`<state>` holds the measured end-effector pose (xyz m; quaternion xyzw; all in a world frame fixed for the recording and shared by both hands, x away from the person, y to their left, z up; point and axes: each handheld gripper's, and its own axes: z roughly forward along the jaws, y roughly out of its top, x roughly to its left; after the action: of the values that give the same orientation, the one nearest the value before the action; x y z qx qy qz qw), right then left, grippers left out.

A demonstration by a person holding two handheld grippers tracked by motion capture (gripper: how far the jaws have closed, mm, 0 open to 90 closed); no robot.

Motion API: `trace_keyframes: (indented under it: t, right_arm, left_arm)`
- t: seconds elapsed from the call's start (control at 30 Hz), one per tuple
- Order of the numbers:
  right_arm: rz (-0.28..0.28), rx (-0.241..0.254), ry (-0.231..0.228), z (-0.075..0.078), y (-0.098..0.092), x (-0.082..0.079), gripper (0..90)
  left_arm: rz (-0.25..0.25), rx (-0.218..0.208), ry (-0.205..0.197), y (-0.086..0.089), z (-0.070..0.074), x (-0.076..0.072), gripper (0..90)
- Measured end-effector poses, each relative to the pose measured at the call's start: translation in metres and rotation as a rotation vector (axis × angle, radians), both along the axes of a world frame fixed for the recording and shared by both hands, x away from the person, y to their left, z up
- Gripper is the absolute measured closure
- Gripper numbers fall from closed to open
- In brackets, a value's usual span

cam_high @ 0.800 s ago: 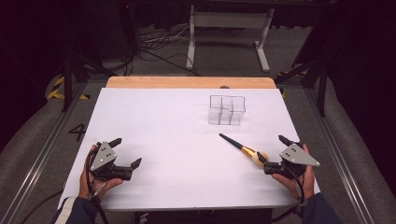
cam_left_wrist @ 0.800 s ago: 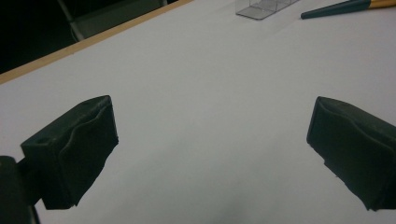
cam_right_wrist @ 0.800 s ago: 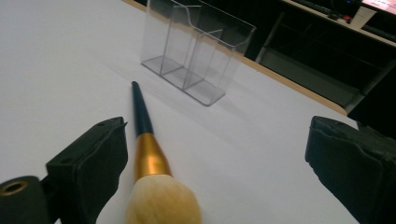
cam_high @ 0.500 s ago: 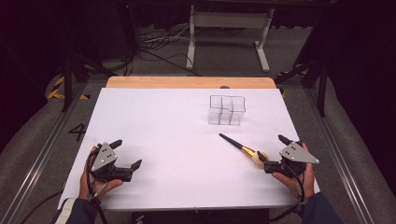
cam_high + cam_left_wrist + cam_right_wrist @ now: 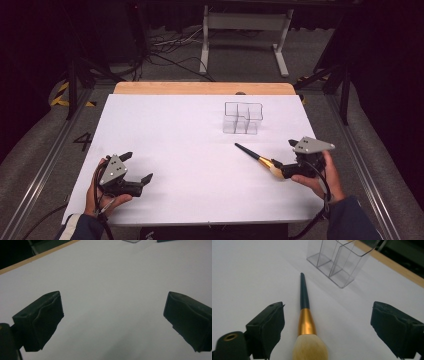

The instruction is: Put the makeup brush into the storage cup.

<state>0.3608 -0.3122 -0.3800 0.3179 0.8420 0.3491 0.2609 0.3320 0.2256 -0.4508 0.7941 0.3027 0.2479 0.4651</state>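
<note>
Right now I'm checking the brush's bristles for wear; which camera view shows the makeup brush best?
The right gripper view: the makeup brush lies close up between open jaws, its bristles, gold ferrule and dark handle distinct. In the high view the brush is small, by the right gripper. The left gripper view faces bare table.

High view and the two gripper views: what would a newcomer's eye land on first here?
Probably the makeup brush, lying flat on the white table between the open jaws of the right gripper, its pale bristle head nearest the gripper and its dark handle pointing toward the clear divided organizer. The organizer stands empty beyond the handle tip, apart from it. The left gripper rests open at the near left, holding nothing.
</note>
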Motion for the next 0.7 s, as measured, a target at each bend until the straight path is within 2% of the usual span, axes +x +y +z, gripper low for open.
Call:
trace_keyframes:
  t: [0.07, 0.17, 0.2, 0.3, 0.33, 0.47, 0.6, 0.7]
  right_arm:
    - [0.013, -0.028, 0.038, 0.007, 0.007, 0.007, 13.7]
    - [0.039, -0.095, 0.145, 0.01, 0.019, 0.022, 13.4]
    - [0.053, -0.142, 0.197, 0.009, 0.025, 0.029, 13.8]
    - [0.062, -0.233, 0.286, 0.002, 0.036, 0.042, 17.0]
    - [0.066, -0.279, 0.322, -0.002, 0.04, 0.047, 17.8]
    - [0.036, -0.318, 0.432, -0.014, 0.045, 0.06, 22.1]
    - [0.016, -0.352, 0.502, -0.025, 0.049, 0.07, 28.1]
    - [0.009, -0.413, 0.53, -0.032, 0.051, 0.073, 33.6]
  left_arm:
    - [-0.004, -0.002, 0.0, -0.001, 0.0, 0.0, 3.3]
    - [-0.009, 0.001, 0.001, -0.001, 0.0, -0.001, 3.2]
    - [-0.015, -0.007, 0.003, -0.001, 0.0, -0.002, 3.1]
    - [-0.017, -0.003, 0.002, -0.001, 0.0, -0.001, 2.8]
    - [-0.018, -0.004, 0.004, -0.001, 0.0, -0.001, 2.7]
    - [-0.015, -0.002, 0.012, -0.001, -0.001, -0.001, 2.7]
    - [-0.014, 0.005, 0.012, -0.001, -0.001, -0.001, 2.9]
    - [-0.012, 0.002, 0.019, -0.001, -0.002, -0.001, 3.1]
